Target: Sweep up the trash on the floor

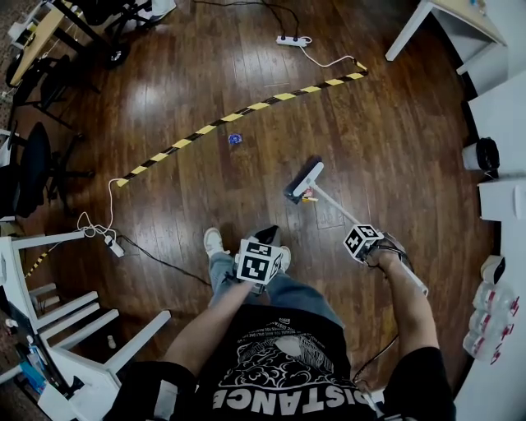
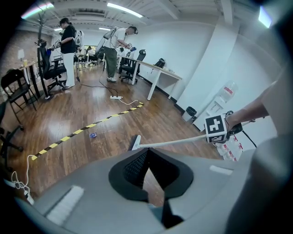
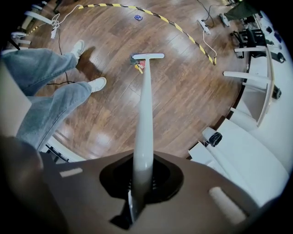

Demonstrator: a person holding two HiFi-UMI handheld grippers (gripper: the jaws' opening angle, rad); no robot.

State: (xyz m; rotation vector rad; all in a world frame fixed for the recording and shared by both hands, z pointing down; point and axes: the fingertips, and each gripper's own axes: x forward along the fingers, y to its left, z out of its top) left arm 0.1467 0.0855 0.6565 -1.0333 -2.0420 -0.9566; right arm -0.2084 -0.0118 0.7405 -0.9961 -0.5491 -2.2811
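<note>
A white broom lies along my right gripper [image 3: 141, 176], which is shut on its handle [image 3: 145, 114]. The broom head [image 1: 304, 179] rests on the wood floor ahead of the person's feet, with small yellow and red scraps [image 1: 309, 197] against it. Those scraps [image 3: 138, 66] also show in the right gripper view, beside the broom head [image 3: 147, 56]. A blue scrap [image 1: 235, 139] lies farther out, near the striped tape. My left gripper [image 1: 265, 238] hangs over the person's shoes, with its fingertips [image 2: 146, 153] meeting and nothing between them. In the left gripper view the right gripper [image 2: 216, 129] holds the handle at the right.
Yellow-black tape [image 1: 238, 111] runs across the floor. A power strip [image 1: 293, 39] lies beyond it, another with a cable [image 1: 111, 242] at the left. A white rack [image 1: 66, 329], chairs [image 1: 33, 164], a white desk [image 1: 444, 16] and a black bin [image 1: 486, 154] ring the floor. People [image 2: 112, 52] stand far off.
</note>
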